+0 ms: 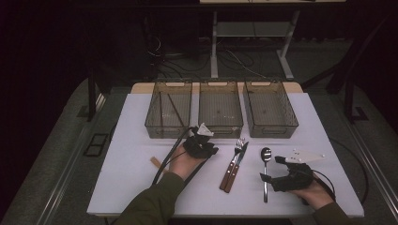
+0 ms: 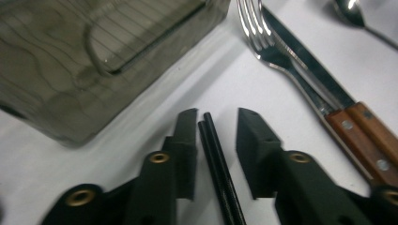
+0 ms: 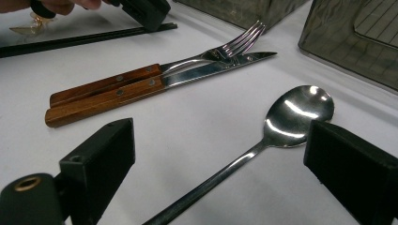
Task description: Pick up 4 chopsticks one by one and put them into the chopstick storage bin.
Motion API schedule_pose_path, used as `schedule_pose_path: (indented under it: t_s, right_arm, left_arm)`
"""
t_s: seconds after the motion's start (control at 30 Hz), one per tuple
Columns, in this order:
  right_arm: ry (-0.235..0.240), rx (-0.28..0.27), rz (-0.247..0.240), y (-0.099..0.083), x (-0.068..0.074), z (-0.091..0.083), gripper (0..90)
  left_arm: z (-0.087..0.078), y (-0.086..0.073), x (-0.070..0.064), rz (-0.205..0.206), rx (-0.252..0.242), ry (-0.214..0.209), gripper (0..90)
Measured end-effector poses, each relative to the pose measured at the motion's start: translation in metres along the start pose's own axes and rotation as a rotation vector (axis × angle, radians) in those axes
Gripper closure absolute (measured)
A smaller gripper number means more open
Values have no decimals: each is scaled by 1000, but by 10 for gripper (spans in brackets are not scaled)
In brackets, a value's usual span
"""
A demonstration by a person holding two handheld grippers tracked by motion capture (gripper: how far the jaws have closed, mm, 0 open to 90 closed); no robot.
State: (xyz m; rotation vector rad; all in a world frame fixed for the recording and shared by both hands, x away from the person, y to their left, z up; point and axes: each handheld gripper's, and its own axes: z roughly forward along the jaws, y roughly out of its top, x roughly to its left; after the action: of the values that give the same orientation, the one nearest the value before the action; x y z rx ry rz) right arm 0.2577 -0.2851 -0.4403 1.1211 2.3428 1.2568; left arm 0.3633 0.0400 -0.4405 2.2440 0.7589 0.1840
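Between the spread jaws of the left claw lie black chopsticks on the white tabletop. Beside it rest a fork and knife. Straddling a spoon, the right claw gapes wide. Three smoky bins sit beyond; dark carpeted floor surrounds.

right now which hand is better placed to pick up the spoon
Right. The right tool is open with its jaws on either side of the shiny metal spoon's handle. The left tool straddles the black chopsticks, farther off.
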Motion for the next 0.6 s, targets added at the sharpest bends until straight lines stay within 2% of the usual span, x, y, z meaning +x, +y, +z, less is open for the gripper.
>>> schedule_pose_path:
  t_s: [0.03,0.23,0.37,0.47,0.6]
  right_arm:
    - [-1,0,0,0,0,0,88]
    - [-2,-2,-1,0,0,-1,89]
    - [-4,-3,-2,0,-1,-1,89]
    - [-5,-1,-1,0,-1,0,88]
    - [-5,0,1,0,-1,0,89]
  left_arm:
    - [-3,1,1,12,-4,-3,649]
    - [-24,-4,0,-8,-36,-9,540]
    - [-38,-14,-1,6,-22,-4,491]
    - [-49,-23,-1,-2,-19,1,485]
    - [-64,-36,-4,-16,-28,1,530]
